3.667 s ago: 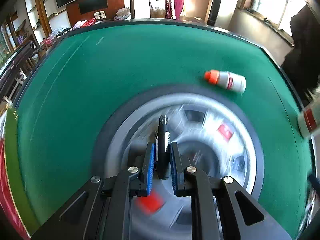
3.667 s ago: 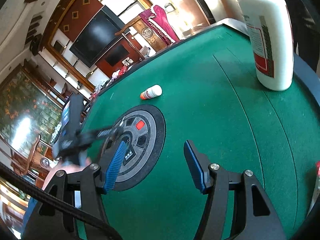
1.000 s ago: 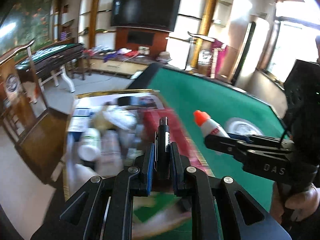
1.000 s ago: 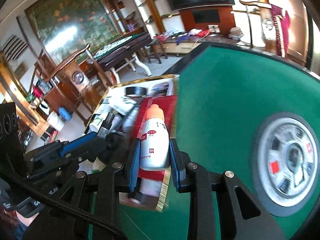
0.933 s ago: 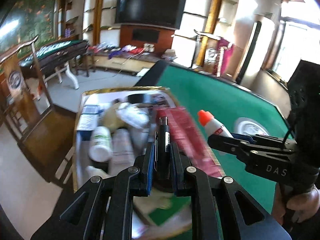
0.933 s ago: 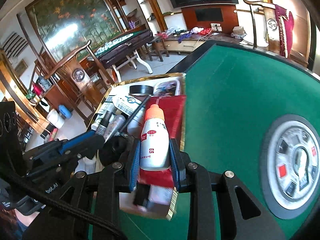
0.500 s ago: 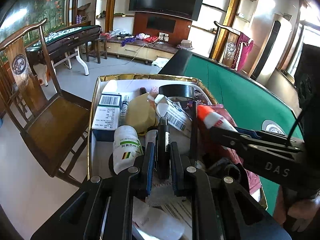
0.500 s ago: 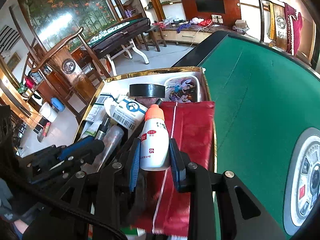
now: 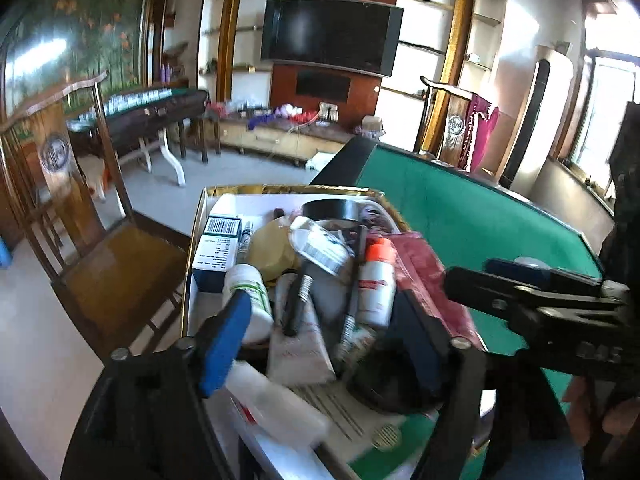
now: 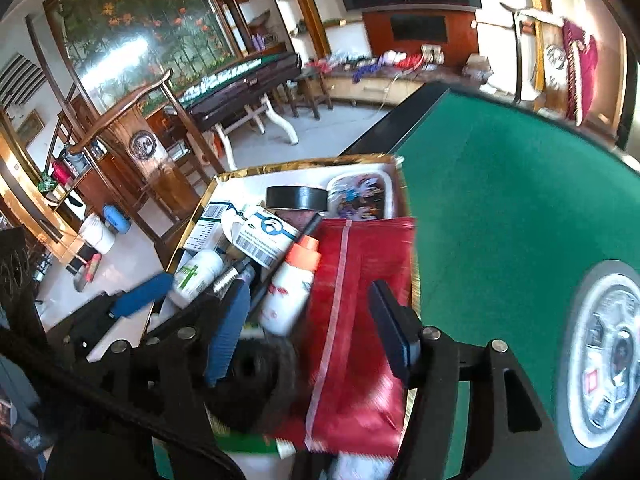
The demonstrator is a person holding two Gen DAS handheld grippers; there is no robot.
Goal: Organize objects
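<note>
Both claws (image 9: 320, 344) (image 10: 312, 332) opening, empty, over the gold-rimmed box (image 9: 280, 190); silver table hub (image 10: 604, 360) in right view only.

This looks like a mahjong or games parlour furnished in a traditional manner. A green-felt table (image 9: 460, 208) with a round metal centre panel (image 10: 604, 364) fills the foreground, and a second game table (image 10: 244, 76) with rows of tiles stands by a large floral mural (image 10: 136, 28). Carved wooden chairs (image 9: 80, 184), a wall-mounted television (image 9: 330, 36) and built-in shelving (image 9: 424, 40) complete the room.
</note>
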